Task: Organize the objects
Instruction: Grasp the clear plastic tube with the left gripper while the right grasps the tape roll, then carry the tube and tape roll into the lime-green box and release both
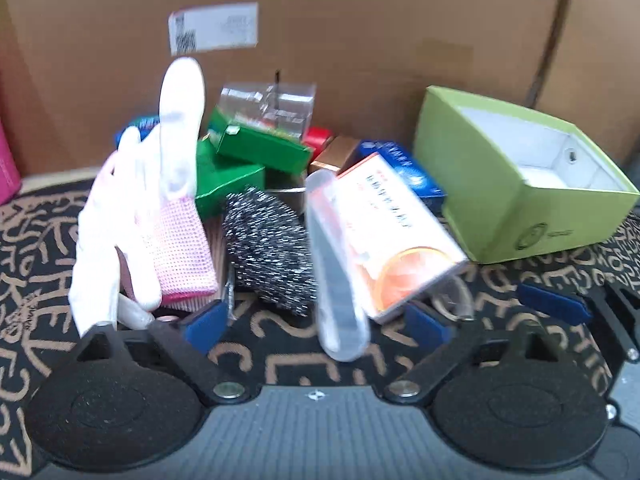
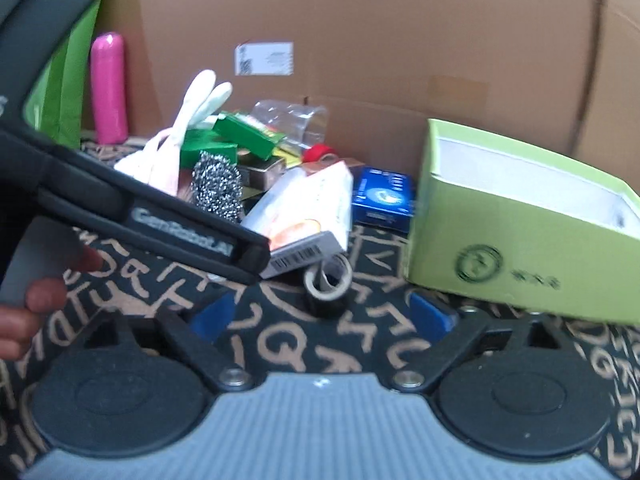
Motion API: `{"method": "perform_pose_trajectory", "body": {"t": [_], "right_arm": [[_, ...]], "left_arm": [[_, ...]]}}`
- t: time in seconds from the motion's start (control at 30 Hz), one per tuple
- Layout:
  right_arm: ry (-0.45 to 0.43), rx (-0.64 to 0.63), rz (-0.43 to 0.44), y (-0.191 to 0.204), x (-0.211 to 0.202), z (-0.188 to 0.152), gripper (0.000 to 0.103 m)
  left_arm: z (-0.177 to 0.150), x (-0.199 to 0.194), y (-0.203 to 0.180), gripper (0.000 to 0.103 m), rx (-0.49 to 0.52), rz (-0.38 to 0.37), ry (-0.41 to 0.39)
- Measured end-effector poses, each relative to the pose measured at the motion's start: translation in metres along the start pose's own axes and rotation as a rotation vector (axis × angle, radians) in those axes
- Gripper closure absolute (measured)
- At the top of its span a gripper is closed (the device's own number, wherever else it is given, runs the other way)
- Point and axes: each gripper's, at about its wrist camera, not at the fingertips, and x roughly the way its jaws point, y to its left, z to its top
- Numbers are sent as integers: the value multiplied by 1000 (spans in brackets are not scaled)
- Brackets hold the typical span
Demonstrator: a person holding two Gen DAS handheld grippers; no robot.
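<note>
A pile lies on the lettered rug (image 1: 280,360): a white glove (image 1: 116,220), a glittery black scourer (image 1: 272,248), a clear plastic tube (image 1: 336,264), a white-and-orange box (image 1: 400,236), green boxes (image 1: 256,148) and a blue box (image 1: 404,164). My left gripper (image 1: 316,326) is open, and the tube's near end and the scourer lie between its blue pads, untouched. My right gripper (image 2: 322,316) is open around a small tape roll (image 2: 328,280), its pads apart from it. The left gripper's body (image 2: 160,216) crosses the right wrist view over the white-and-orange box (image 2: 308,216).
An open light-green box (image 1: 520,176) with a white inside stands at the right, also seen as the green box (image 2: 512,232). A cardboard wall (image 1: 360,40) closes the back. A pink bottle (image 2: 108,88) stands at the far left. A person's hand (image 2: 24,312) holds the left tool.
</note>
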Motion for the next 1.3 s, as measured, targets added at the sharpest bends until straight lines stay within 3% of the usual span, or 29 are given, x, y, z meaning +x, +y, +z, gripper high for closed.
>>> {"method": "perform_pose_trajectory", "body": {"t": [0.03, 0.13, 0.17, 0.23, 0.3, 0.4, 0.63, 0.7, 0.87, 1.0, 1.07, 1.1, 1.13, 1.17, 1.3], "right_arm": [[7, -20, -5, 1, 9, 3, 20], [44, -19, -1, -2, 34, 9, 48], [40, 27, 30, -7, 36, 10, 60], [43, 87, 51, -13, 35, 8, 72], [35, 91, 33, -13, 26, 2, 72], [42, 111, 39, -14, 2, -12, 72], [69, 132, 26, -11, -66, -52, 71], [70, 141, 19, -10, -74, -54, 67], [56, 137, 18, -6, -77, -54, 67], [53, 150, 13, -7, -75, -56, 67], [47, 164, 15, -8, -74, -55, 67], [43, 168, 17, -9, -73, -55, 67], [41, 170, 18, -9, -71, -54, 67], [40, 169, 17, -9, -69, -54, 67], [31, 138, 0, -5, -66, -54, 72]], "left_arm": [[1, 5, 5, 12, -13, -13, 16], [-2, 8, 13, 19, -19, -48, -1], [-4, 6, 11, 28, 10, -49, -7], [-8, 3, 9, 47, 47, -78, -23], [-11, -3, 10, 74, 53, -117, -18], [-24, -17, 8, 75, 72, -187, 5], [-78, -72, 4, 73, 190, -217, 36], [-80, -76, 1, 47, 190, -183, 34], [-66, -72, -7, 46, 172, -240, -5], [-63, -50, -23, 46, 218, -209, 30], [-63, -43, -29, 47, 244, -184, 6], [-63, -41, -31, 52, 257, -173, 4], [-63, -41, -32, 60, 262, -169, 0], [-62, -43, -32, 74, 265, -177, 2], [-62, -51, -27, 74, 225, -241, 29]]}}
